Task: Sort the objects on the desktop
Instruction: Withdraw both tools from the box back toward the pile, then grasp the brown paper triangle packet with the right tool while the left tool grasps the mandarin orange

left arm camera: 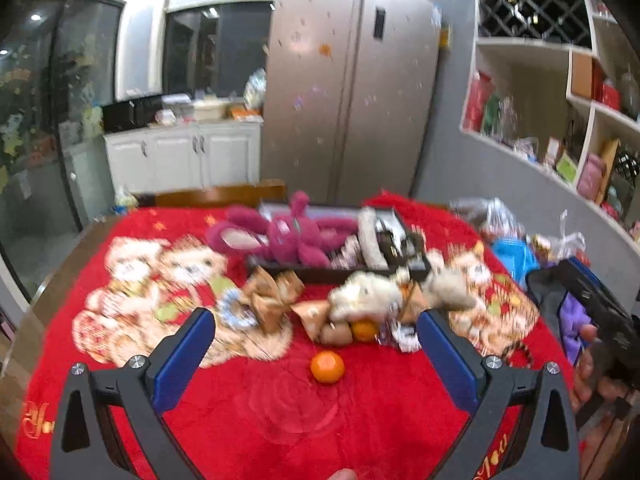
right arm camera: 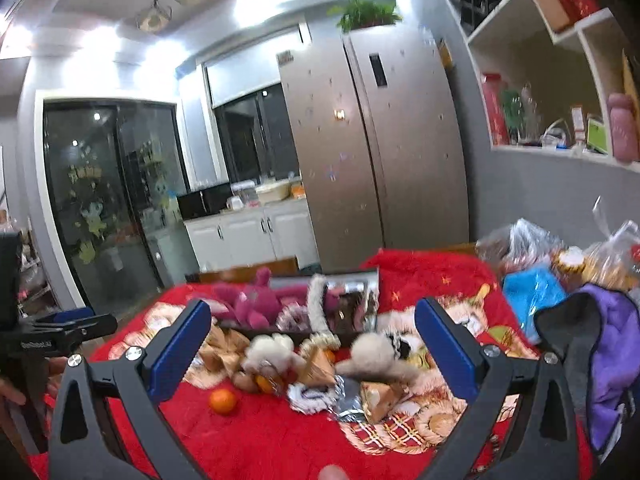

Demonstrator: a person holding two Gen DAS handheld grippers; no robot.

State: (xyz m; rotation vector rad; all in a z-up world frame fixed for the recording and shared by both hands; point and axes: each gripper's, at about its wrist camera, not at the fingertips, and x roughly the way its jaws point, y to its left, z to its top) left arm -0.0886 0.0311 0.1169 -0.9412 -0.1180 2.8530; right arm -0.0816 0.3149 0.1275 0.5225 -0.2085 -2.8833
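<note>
We are holding the left hand-held gripper point(left arm camera: 316, 330) and right hand-held gripper point(right arm camera: 313, 320) wide apart and empty above the desk point(left arm camera: 256, 412); a lone orange point(left arm camera: 327, 367) is lying just in front of the cluttered toy pile point(left arm camera: 362, 296).

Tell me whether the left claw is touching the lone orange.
Apart. The left wrist view shows the orange alone on red cloth, between and beyond the open left claw, with cloth on both sides.

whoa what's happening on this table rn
A person holds a tool in each hand over a red cloth strewn with toys, wrapped packets and fruit. Both the left tool and right tool are open and empty. A lone orange sits nearest; a pink plush lies in the dark tray.
</note>
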